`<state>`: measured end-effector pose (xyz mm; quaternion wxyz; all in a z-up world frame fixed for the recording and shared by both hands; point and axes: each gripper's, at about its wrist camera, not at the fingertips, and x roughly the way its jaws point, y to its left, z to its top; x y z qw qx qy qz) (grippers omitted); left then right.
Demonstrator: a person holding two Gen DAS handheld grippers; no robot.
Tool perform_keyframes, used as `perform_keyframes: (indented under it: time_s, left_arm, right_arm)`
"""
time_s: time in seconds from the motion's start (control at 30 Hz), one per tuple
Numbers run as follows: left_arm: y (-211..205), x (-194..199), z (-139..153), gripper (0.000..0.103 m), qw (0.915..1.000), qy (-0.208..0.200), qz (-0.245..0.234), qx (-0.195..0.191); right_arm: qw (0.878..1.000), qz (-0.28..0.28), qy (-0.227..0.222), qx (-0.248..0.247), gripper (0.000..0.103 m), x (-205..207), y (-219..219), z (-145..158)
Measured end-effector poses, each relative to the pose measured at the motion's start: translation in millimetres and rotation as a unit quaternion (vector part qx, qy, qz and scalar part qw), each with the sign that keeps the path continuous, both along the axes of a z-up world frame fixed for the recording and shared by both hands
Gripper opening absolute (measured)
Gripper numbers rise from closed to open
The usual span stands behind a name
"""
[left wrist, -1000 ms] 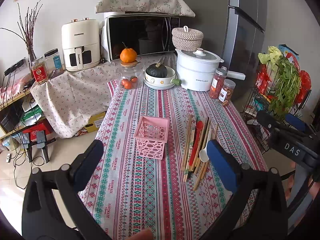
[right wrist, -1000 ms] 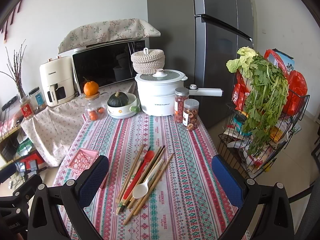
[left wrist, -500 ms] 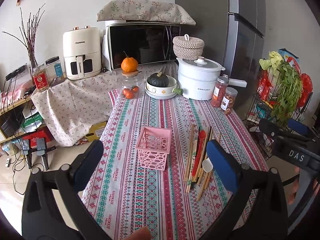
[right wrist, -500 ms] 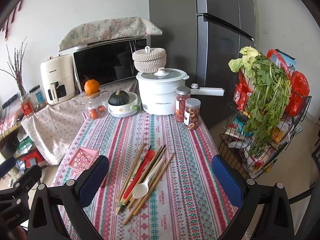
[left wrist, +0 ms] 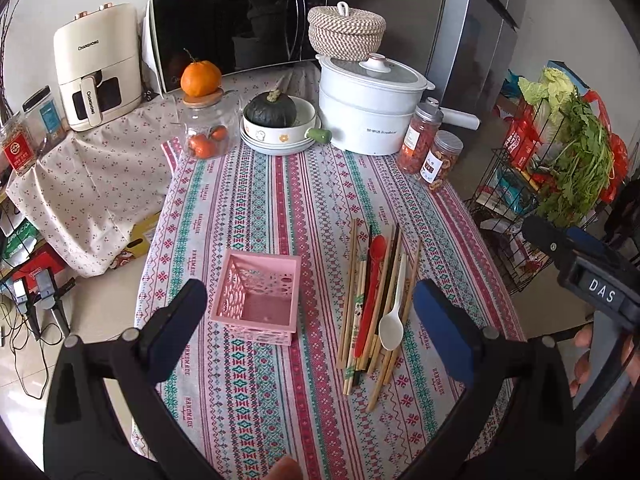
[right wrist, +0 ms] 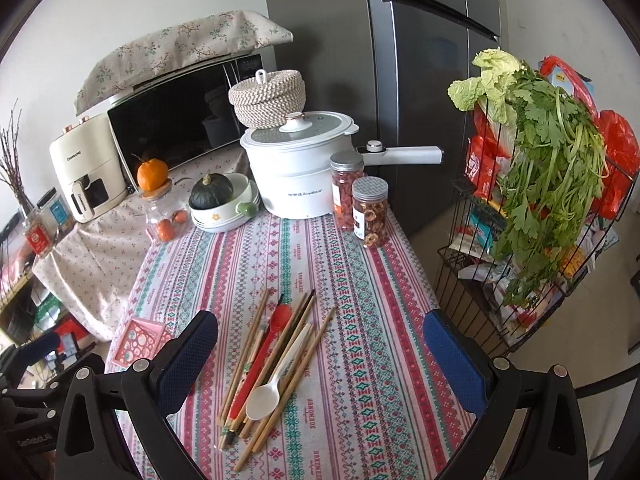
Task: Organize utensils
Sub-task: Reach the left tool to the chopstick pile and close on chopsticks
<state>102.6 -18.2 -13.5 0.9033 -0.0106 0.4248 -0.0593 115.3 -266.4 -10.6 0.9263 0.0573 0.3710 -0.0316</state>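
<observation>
A pink lattice basket (left wrist: 258,296) stands empty on the patterned tablecloth; it also shows at the left in the right wrist view (right wrist: 138,338). To its right lies a pile of wooden chopsticks (left wrist: 354,304) with a red spoon (left wrist: 372,280) and a white spoon (left wrist: 394,312). The pile also shows in the right wrist view: chopsticks (right wrist: 308,354), red spoon (right wrist: 264,354), white spoon (right wrist: 270,386). My left gripper (left wrist: 308,332) is open and empty, above the table just short of the basket and pile. My right gripper (right wrist: 320,364) is open and empty, above the pile's near end.
At the table's far end stand a glass jar with an orange on top (left wrist: 204,128), a bowl holding a dark squash (left wrist: 276,124), a white pot (left wrist: 370,108) and two snack jars (left wrist: 430,148). A wire rack with greens (right wrist: 540,216) stands right of the table.
Both grippers have moved forward and lower over the table, so the basket and utensils appear nearer. Both stay open and empty.
</observation>
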Motion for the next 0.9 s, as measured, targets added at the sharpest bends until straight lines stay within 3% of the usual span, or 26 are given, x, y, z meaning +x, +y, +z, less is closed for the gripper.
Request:
perform_keyframes:
  time_s: [0.27,0.4,0.47,0.53,0.63,0.8,0.9]
  left_arm:
    - [-32,74,-35,0.102,0.9932,0.112,-0.03,-0.01]
    - [-49,110,-64,0.101,0.9865,0.159,-0.037,-0.007]
    - [-56,125,-80,0.093,0.9822,0.183,-0.04,-0.011]
    - [-61,138,-98,0.078,0.9779,0.206,-0.034,-0.012]
    - [-75,153,-120,0.063,0.9718,0.232,-0.04,-0.006]
    - [-92,171,-146,0.032,0.968,0.247,-0.04,0.019]
    - [-94,182,-156,0.026,0.9679,0.249,-0.03,0.021]
  right_arm:
    - [0.997,0.002,0.063,0.035,0.103,52,-33,-52]
    - [0.996,-0.007,0.092,0.013,0.103,75,-48,-74]
    - [0.993,0.001,0.116,0.029,0.103,85,-56,-88]
    - [0.99,-0.001,0.137,0.038,0.103,92,-61,-102]
    - [0.985,-0.003,0.167,0.041,0.103,103,-63,-120]
    - [0.982,-0.003,0.181,0.054,0.103,112,-66,-131]
    - [0.982,-0.001,0.181,0.059,0.103,115,-65,-131]
